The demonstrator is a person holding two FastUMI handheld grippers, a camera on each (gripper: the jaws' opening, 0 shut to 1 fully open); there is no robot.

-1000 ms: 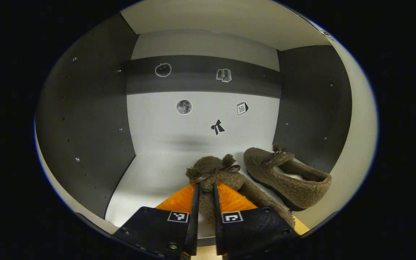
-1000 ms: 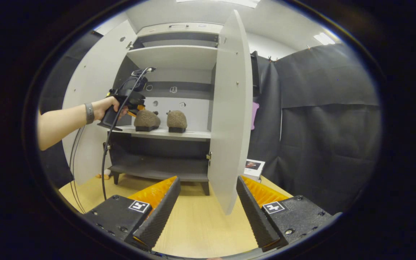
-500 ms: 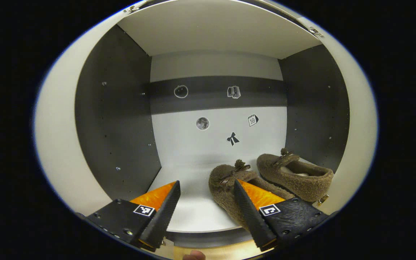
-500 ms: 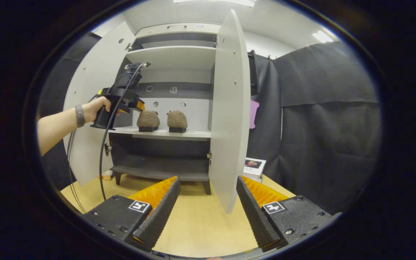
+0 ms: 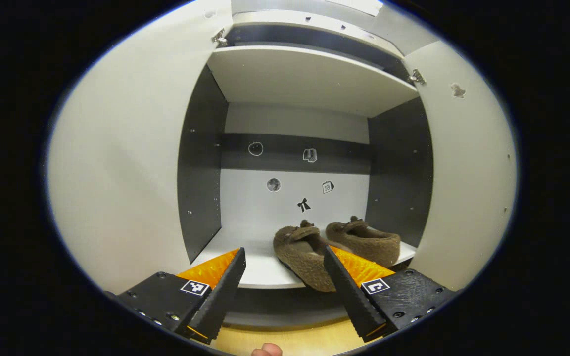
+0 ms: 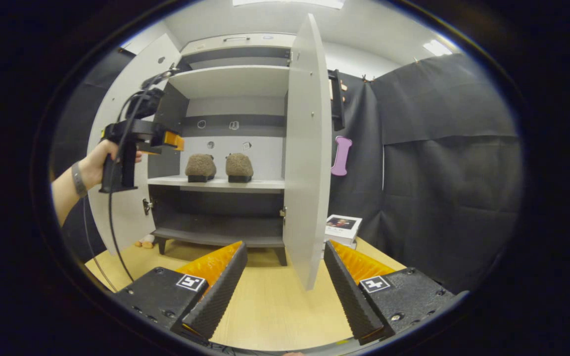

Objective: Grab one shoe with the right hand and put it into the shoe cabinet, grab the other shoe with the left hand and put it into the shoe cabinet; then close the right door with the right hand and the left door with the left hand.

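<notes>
While both brown fleece shoes sit side by side on the cabinet's middle shelf (image 5: pixel 265 264), the left gripper view shows the left claw (image 5: pixel 285 282) spread wide and empty before the near shoe (image 5: pixel 300 252), the far shoe (image 5: pixel 366 242) beside it. In the right gripper view, the right claw (image 6: pixel 285 282) gapes empty, low before the open right door (image 6: pixel 307 148); the left door (image 6: pixel 126 198) stands open too.

Both shoes (image 5: pixel 305 252) (image 5: pixel 364 242): brown, rough fleecy pile. Cabinet doors (image 6: pixel 307 148) and shelf (image 5: pixel 265 267): smooth matt light-grey board; side walls (image 5: pixel 201 173) matt dark. Floor (image 6: pixel 275 306): pale wood grain. Gripper fingers (image 6: pixel 215 291): ribbed matt black, backed in orange plastic.
</notes>
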